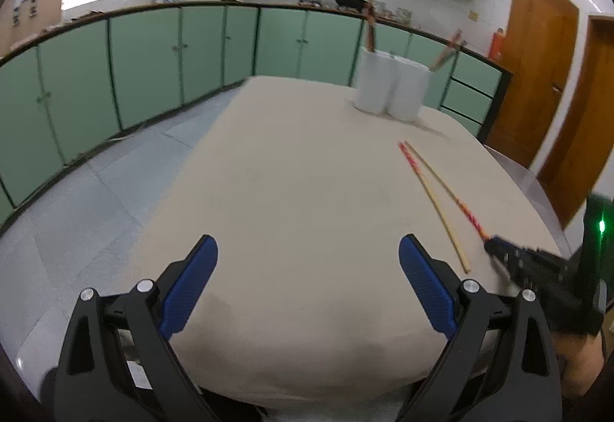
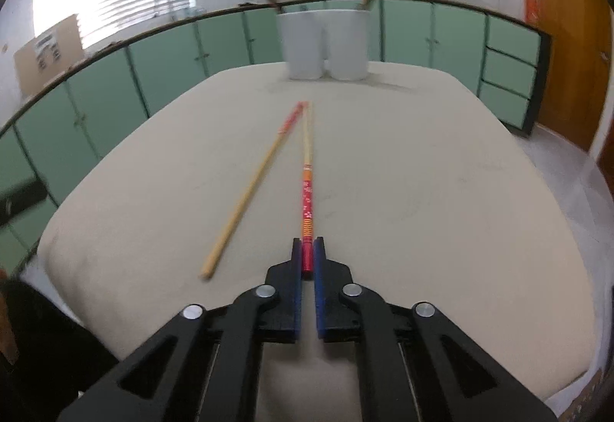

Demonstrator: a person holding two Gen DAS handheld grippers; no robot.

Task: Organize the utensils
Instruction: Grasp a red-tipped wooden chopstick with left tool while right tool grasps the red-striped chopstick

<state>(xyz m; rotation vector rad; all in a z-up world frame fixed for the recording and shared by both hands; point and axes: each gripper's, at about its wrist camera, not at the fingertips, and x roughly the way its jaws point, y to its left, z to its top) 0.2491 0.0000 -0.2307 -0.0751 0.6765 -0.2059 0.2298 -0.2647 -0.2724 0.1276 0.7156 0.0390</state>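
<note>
Two chopsticks lie on the beige table [image 2: 422,191]. My right gripper [image 2: 307,249] is shut on the red patterned end of one chopstick [image 2: 307,199], which points away toward two white holder cups [image 2: 326,42]. The other chopstick [image 2: 249,199] lies to its left, bare end near me. In the left wrist view the right gripper [image 1: 495,245] holds the red end of its chopstick [image 1: 441,180], with the loose chopstick [image 1: 437,207] beside it. My left gripper [image 1: 307,260] is open and empty above the near table. The white cups [image 1: 391,88] hold several chopsticks.
Green cabinets [image 1: 153,57] run along the back wall with a counter holding pots. A wooden door [image 1: 533,68] stands at the right. Grey floor tiles [image 1: 76,199] lie left of the table.
</note>
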